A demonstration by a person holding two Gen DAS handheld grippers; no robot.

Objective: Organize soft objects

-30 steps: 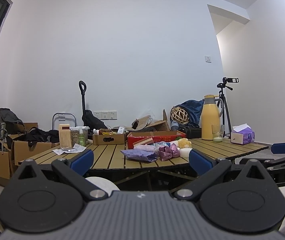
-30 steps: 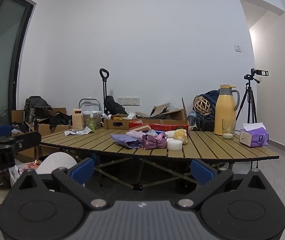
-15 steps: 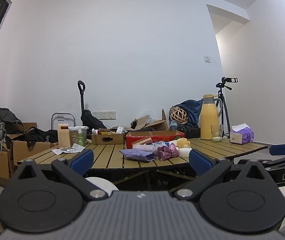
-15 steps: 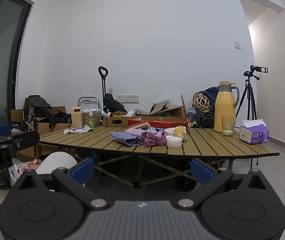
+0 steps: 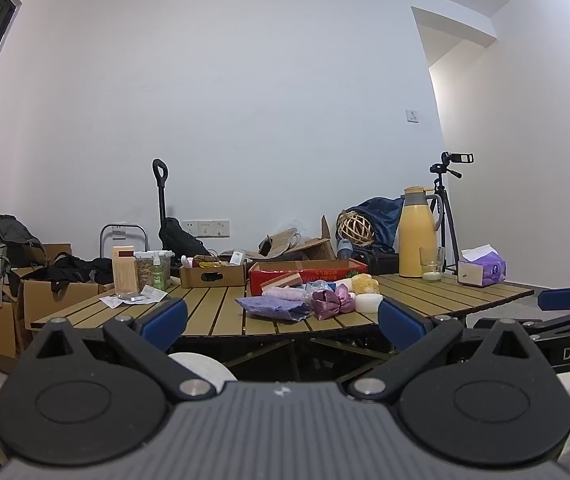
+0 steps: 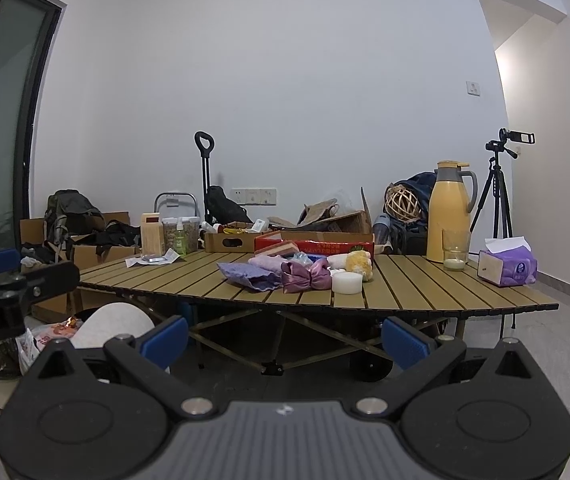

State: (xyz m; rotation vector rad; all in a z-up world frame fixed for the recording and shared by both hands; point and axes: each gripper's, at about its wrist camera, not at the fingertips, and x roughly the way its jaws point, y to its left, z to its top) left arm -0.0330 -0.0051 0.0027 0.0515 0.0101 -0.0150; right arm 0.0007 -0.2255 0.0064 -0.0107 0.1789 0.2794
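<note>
A pile of soft things lies mid-table: a purple cloth (image 5: 273, 307) (image 6: 249, 274), a pink satin bundle (image 5: 331, 302) (image 6: 306, 276), a yellow fluffy ball (image 5: 363, 283) (image 6: 359, 262), a white round pad (image 5: 368, 303) (image 6: 347, 282) and a pale pink roll (image 6: 269, 261). A red cardboard box (image 5: 309, 272) (image 6: 317, 245) stands behind them. My left gripper (image 5: 281, 322) is open and empty, well short of the table. My right gripper (image 6: 283, 338) is open and empty, below the table's near edge.
On the slatted wooden table (image 6: 405, 292) stand a yellow thermos (image 6: 447, 210), a glass (image 6: 455, 254), a purple tissue pack (image 6: 509, 266), a wooden block with jars (image 6: 153, 238) and a brown box (image 6: 229, 240). Cardboard boxes, bags and a tripod (image 6: 497, 192) surround it.
Both views have shifted slightly; the table sits a little lower and nearer. Both grippers stay open and empty.
</note>
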